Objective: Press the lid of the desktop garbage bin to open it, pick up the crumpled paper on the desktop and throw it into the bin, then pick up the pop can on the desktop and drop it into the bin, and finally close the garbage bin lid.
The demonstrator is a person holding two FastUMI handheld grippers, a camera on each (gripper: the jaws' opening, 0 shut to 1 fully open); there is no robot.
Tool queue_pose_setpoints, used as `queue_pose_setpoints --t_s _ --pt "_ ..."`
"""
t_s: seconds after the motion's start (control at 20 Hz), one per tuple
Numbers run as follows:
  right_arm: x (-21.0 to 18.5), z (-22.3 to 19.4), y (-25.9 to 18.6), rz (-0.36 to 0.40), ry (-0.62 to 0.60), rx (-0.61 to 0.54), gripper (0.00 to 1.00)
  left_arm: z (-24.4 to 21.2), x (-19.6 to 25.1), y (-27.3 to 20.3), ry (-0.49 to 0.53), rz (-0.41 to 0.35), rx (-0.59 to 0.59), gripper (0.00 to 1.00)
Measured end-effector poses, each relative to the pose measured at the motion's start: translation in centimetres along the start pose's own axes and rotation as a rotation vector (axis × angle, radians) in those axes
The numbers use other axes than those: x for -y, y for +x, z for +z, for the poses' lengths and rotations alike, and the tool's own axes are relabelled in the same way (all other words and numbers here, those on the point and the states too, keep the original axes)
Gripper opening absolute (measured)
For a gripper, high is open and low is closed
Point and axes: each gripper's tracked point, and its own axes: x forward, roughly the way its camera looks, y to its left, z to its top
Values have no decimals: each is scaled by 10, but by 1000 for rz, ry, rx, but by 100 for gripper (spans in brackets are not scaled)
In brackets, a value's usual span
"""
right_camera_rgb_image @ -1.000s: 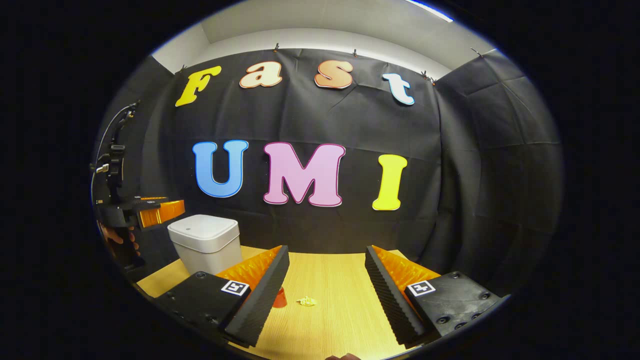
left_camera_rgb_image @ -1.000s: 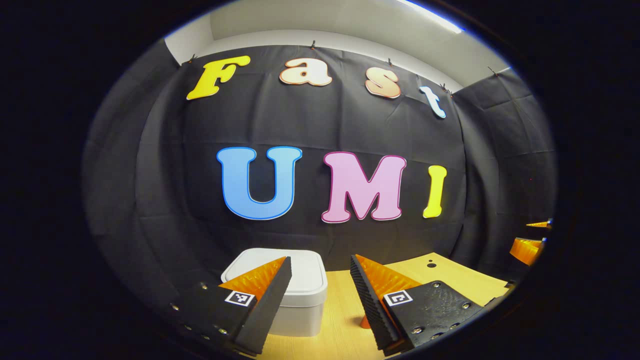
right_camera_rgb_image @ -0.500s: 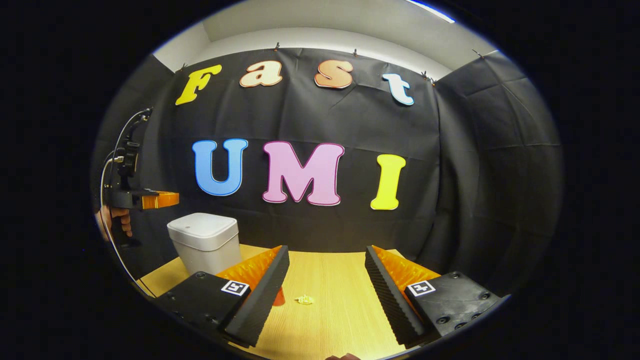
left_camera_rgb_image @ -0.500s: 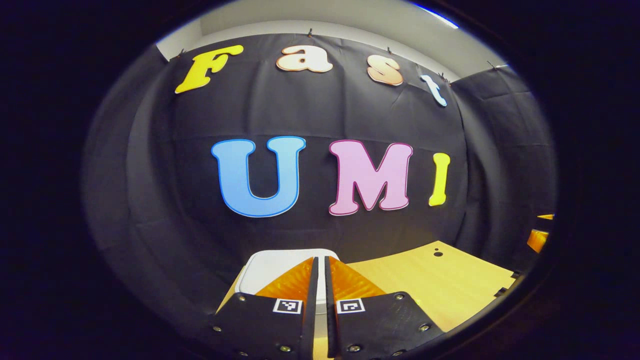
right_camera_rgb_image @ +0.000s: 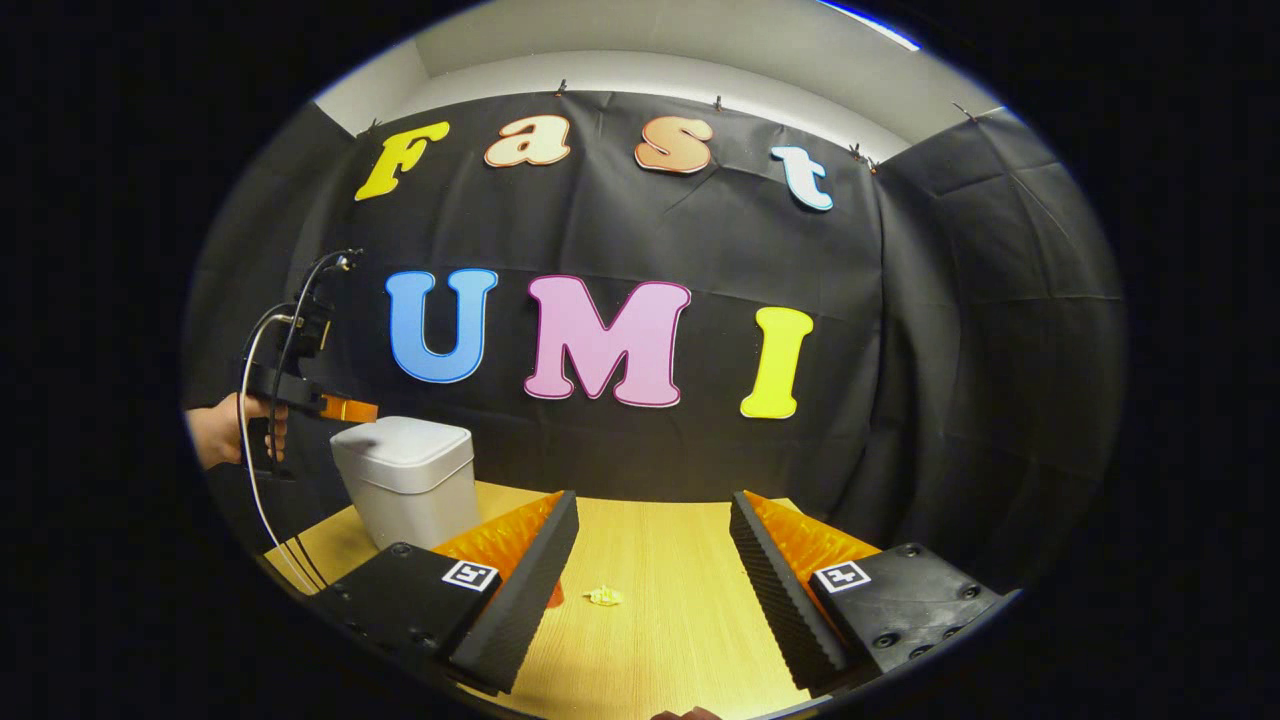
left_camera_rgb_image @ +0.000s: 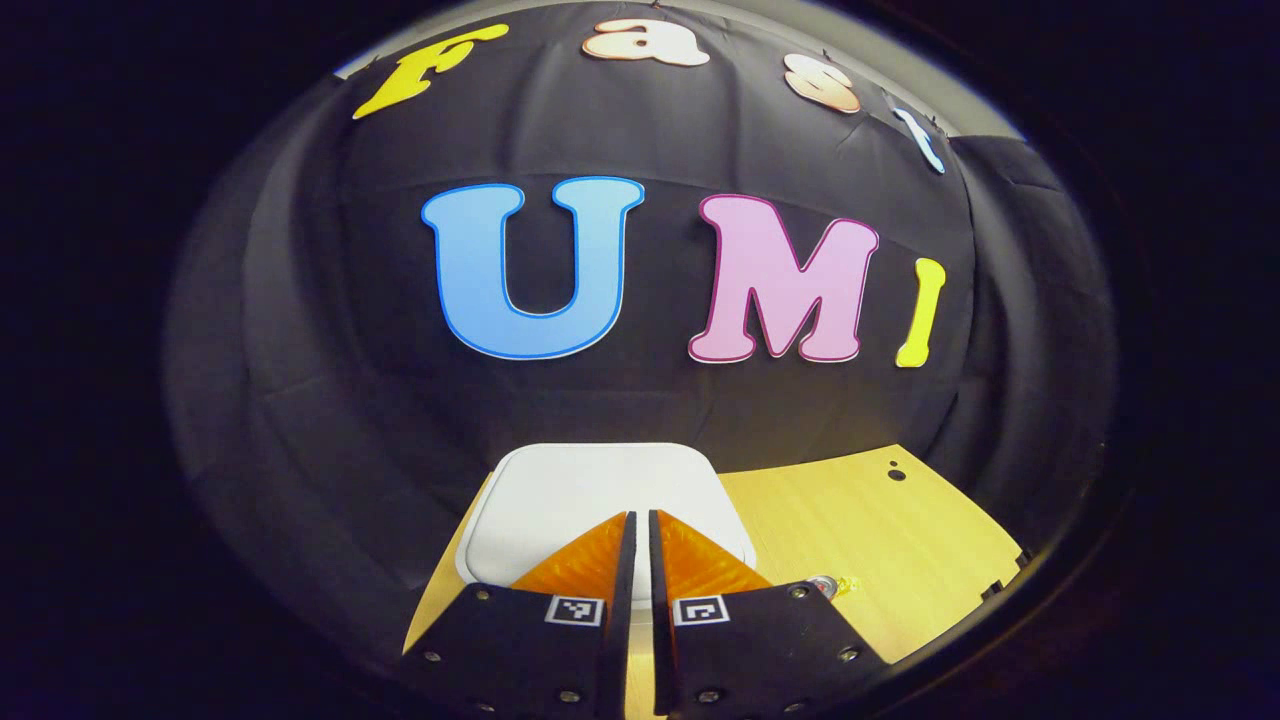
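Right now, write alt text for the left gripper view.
The left claw, fingers closed together, hovers over the shut white lid of the garbage bin. The bin stands on a wooden table before the black cloth wall.

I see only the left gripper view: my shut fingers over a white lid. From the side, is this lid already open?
Observer: No. In the right gripper view the lid sits flat and closed on the bin.
Operator: What is the right gripper doing?
Observer: The right gripper is open above the table and holds nothing.
Operator: Where is the paper from there?
Observer: The crumpled paper lies on the table ahead of that gripper, in the gap between its two fingers, untouched.
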Motion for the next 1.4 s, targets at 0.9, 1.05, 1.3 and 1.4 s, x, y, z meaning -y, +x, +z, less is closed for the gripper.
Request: queue_pose_setpoints --t_s 0.9,1.05,1.3,1.4 --pt "-1 -20 16 -17 19 -52 99 -42 -18 25 30 73 -117 12" --pt "2 -19 18 -22 16 -61 98 -37 -21 27 46 91 -97 11" --pt "1 -18 23 -32 20 -65 99 -20 -23 27 48 109 -76 11" --pt "1 -19 22 -34 7 -66 99 0 -25 23 90 124 -7 17"
